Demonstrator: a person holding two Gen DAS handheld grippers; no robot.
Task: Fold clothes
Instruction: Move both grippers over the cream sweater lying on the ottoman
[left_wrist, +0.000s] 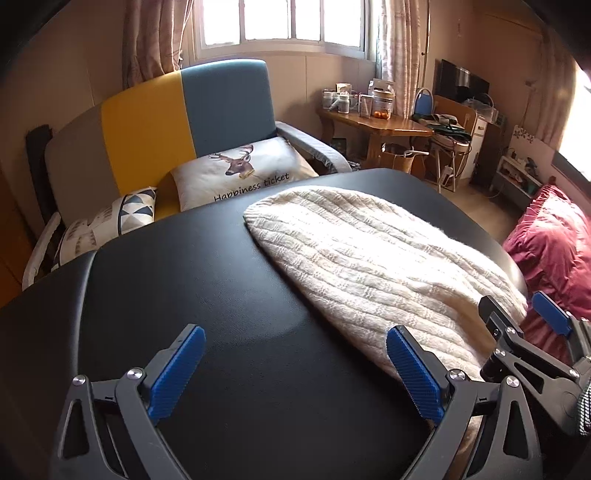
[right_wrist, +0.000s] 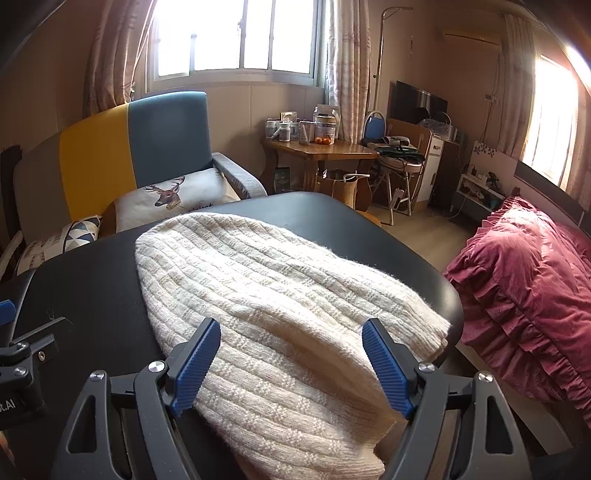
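Your left tongs (left_wrist: 295, 373) gape open at the frame's bottom over the black desk (left_wrist: 184, 280), while your right tongs (right_wrist: 291, 365) spread open above the cream sweater (right_wrist: 258, 280).

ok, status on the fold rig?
Left gripper open over bare table. Right gripper open, jaws straddling the cream sweater. Sweater flat, nothing in the way.

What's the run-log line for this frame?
left tongs open, over bare table | right tongs open, over cream knit | nothing gripped
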